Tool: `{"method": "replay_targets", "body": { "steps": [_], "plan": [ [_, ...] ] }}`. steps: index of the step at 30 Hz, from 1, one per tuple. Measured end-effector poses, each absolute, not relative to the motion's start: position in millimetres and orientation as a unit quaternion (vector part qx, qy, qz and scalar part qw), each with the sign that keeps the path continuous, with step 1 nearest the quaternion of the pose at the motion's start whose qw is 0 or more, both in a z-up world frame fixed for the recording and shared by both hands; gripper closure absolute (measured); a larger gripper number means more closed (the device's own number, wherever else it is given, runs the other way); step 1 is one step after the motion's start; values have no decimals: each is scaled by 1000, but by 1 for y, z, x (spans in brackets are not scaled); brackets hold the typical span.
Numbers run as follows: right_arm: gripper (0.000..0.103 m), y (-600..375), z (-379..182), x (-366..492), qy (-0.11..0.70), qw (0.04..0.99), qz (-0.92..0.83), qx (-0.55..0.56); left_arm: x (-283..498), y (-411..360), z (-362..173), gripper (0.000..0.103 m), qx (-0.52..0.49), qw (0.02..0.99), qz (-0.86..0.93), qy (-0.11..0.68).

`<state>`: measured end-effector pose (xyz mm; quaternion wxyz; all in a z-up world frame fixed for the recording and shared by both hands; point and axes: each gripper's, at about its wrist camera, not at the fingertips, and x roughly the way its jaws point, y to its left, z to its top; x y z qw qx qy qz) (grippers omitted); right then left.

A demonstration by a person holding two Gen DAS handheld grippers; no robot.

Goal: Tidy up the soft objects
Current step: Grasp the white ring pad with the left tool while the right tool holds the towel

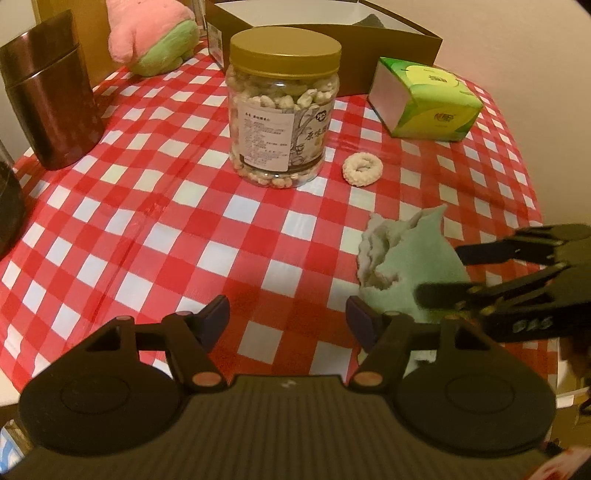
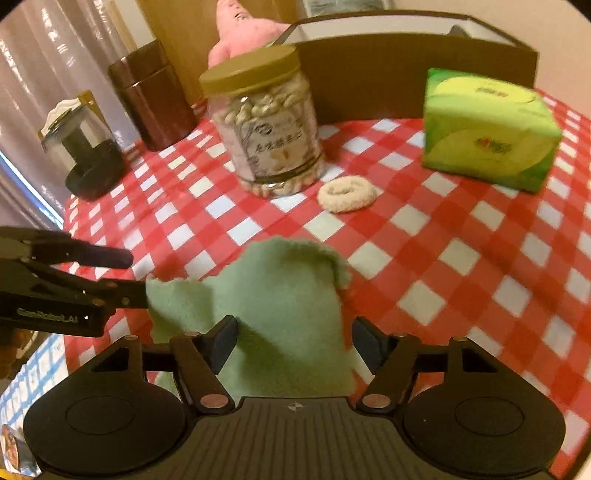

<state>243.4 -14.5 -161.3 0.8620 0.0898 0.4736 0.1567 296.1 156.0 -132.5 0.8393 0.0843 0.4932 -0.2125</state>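
A crumpled pale green cloth with a white underside (image 1: 402,266) lies on the red-checked tablecloth (image 1: 184,229) near its front right. My right gripper (image 2: 295,338) stands open over the cloth (image 2: 280,295), which spreads between and under its fingers; the pads do not press on it. From the left wrist view the right gripper (image 1: 439,273) comes in from the right above the cloth. My left gripper (image 1: 288,321) is open over bare tablecloth just left of the cloth; in the right wrist view the left gripper (image 2: 135,275) has its lower finger at the cloth's left edge.
A white fuzzy ring (image 1: 364,170) lies beside a gold-lidded snack jar (image 1: 282,110). A green tissue box (image 1: 424,99) sits right of it, before an open brown cardboard box (image 1: 388,48). A pink and green plush (image 1: 147,33) and a brown canister (image 1: 48,96) stand back left.
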Motion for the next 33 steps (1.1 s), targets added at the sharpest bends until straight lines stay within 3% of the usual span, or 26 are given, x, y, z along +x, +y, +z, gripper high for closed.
{"method": "replay_targets", "body": {
  "steps": [3, 4, 5, 8, 23, 28, 33],
  "plan": [
    [36, -11, -171, 245, 474, 861, 162, 94, 298, 155, -133, 36, 89, 840, -213, 491],
    [51, -11, -172, 244, 471, 861, 165, 95, 299, 154, -133, 37, 89, 840, -214, 491],
    [72, -12, -171, 244, 470, 861, 172, 95, 300, 154, -133, 37, 89, 840, -215, 489],
    [83, -21, -165, 243, 460, 869, 160, 91, 303, 151, -133, 39, 93, 840, -222, 486],
    [84, -124, -139, 266, 417, 902, -29, 108, 341, 65, -146, 48, 143, 840, -314, 417],
    [84, -132, -141, 272, 415, 902, -38, 110, 362, 38, -159, 59, 163, 841, -313, 410],
    [84, -137, -150, 278, 420, 898, -43, 123, 377, 22, -166, 62, 183, 839, -314, 405]
  ]
}}
